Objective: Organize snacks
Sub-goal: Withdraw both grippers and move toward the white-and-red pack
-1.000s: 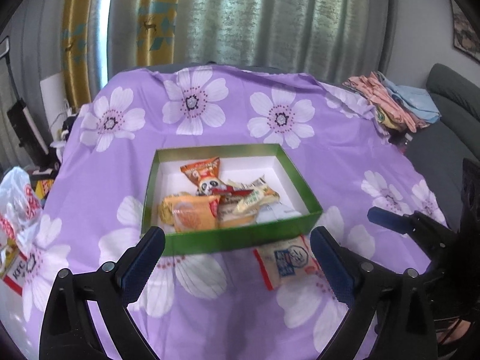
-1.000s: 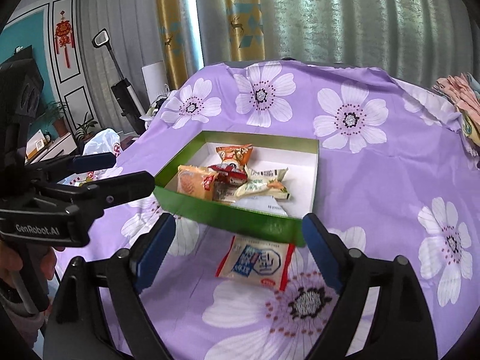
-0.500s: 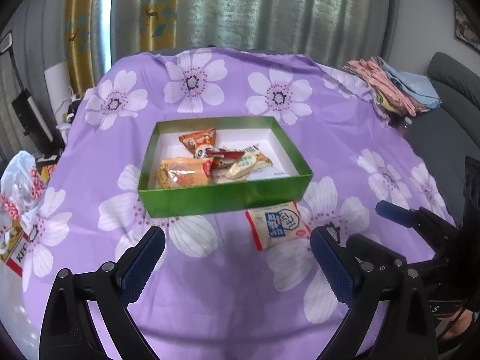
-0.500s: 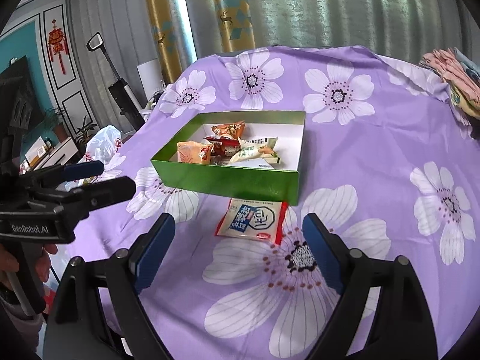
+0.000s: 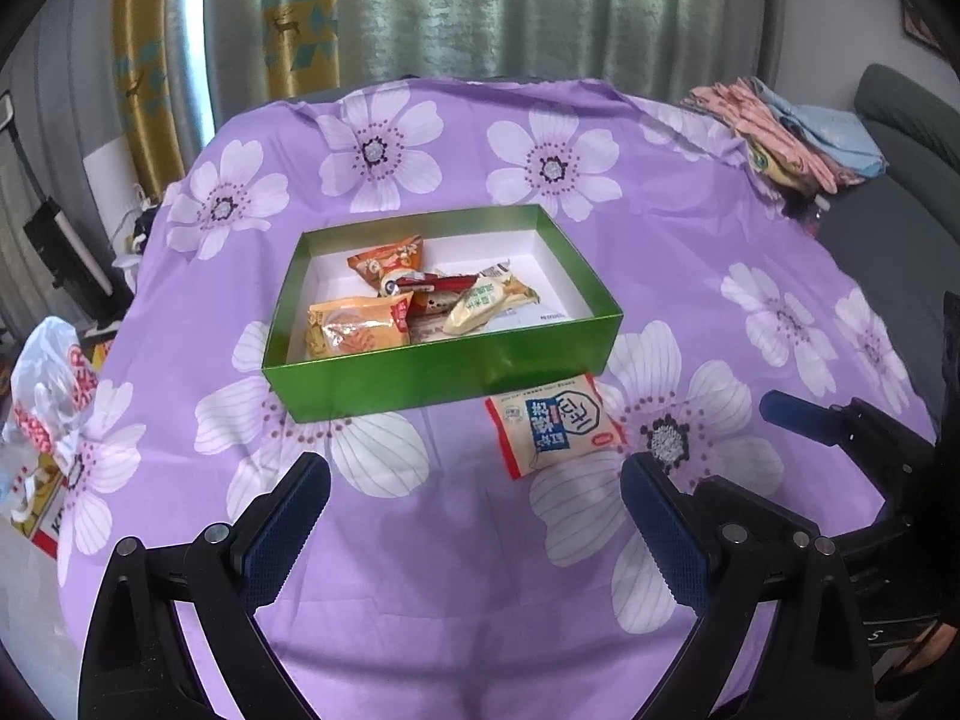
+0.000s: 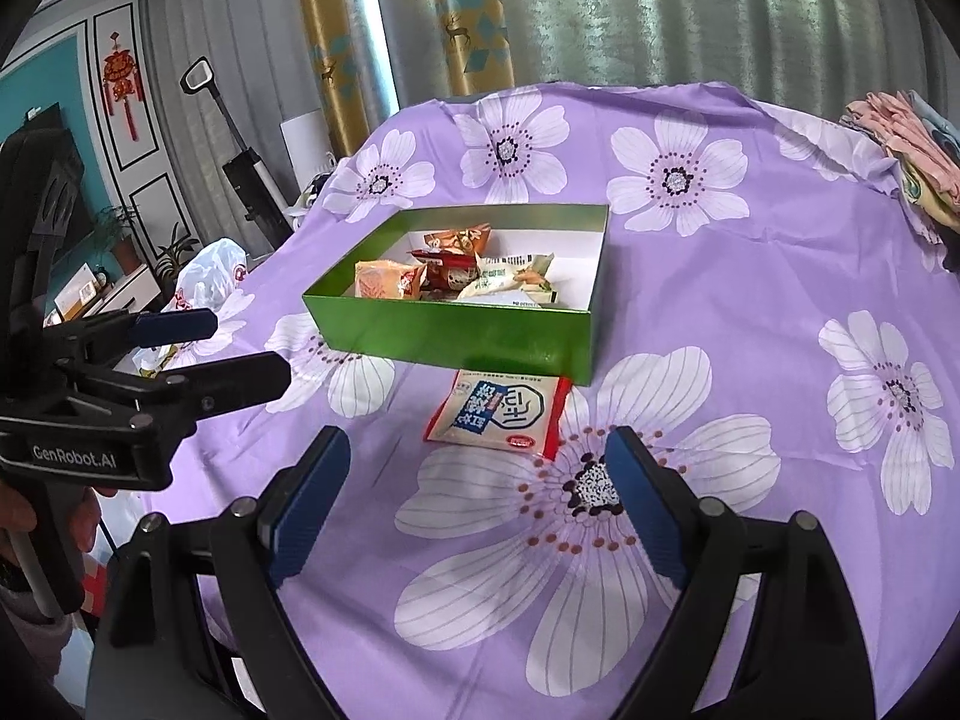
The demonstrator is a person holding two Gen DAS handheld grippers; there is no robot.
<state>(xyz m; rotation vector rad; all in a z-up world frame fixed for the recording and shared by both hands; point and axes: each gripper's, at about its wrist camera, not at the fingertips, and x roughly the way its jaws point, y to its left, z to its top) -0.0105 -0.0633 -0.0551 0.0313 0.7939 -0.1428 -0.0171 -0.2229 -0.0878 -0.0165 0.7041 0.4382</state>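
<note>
**A:** Purple, flower-printed cloth (image 6: 690, 312) covers the table, and on it one white snack packet (image 6: 501, 414) with red edges and a blue label lies flat, just outside the near wall of the green box (image 6: 456, 336), toward that wall's right end. Where do the grippers stand?

**B:** Both hover short of it, angled down at the cloth. The right gripper (image 6: 474, 486) has its jaws spread wide with nothing between them; in its own view the packet sits just ahead of the gap, almost centred. The left gripper (image 5: 474, 510) is likewise wide open and empty, but in the left wrist view the packet (image 5: 555, 423) lies ahead and off toward its right finger.

**A:** So which hand is better placed?

**B:** The right one, by my reading: it faces the packet squarely, and its blue fingertip (image 5: 798, 414) shows beside the packet in the left view.

**A:** And the packet's long axis?

**B:** It runs roughly along the box wall, across the right gripper's line of approach, slightly skewed. The open jaws look about as wide as its length.

**A:** The rest of the snacks?

**B:** An orange packet (image 5: 354, 327), a pale green one (image 5: 486, 300) and others already lie heaped inside the box.
</note>
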